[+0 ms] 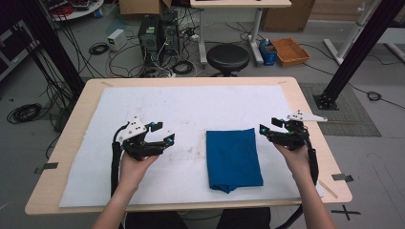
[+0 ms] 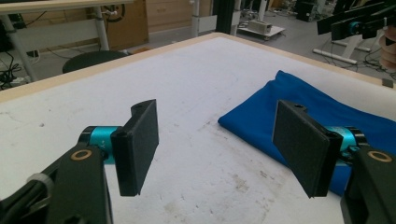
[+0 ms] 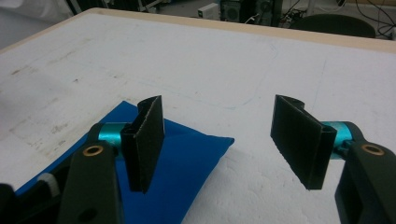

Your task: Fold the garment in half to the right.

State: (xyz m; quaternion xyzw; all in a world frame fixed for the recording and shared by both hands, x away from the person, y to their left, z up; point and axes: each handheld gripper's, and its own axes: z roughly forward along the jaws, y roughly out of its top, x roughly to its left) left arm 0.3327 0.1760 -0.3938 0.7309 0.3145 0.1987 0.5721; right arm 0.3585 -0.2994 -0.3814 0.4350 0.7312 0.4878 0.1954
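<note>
A folded blue cloth point(image 1: 233, 159) lies flat on the white mat point(image 1: 191, 109), right of the table's middle. My left gripper point(image 1: 163, 132) hovers to the cloth's left, held in a hand, jaws wide apart and empty. My right gripper point(image 1: 269, 130) sits just off the cloth's far right corner, also open with nothing between its jaws. In the left gripper view the blue cloth point(image 2: 299, 107) lies ahead to the right, beyond the left gripper point(image 2: 219, 149). In the right gripper view the blue cloth point(image 3: 187, 158) shows behind the left-hand jaw of the right gripper point(image 3: 219, 144).
The mat covers a wooden table point(image 1: 71, 124) and carries faint grey smudges point(image 1: 191, 151) left of the cloth. Beyond the far edge stand a black stool point(image 1: 228, 58), computer towers point(image 1: 157, 33), loose cables and an orange bin point(image 1: 290, 51). Black frame posts point(image 1: 353, 52) rise at right.
</note>
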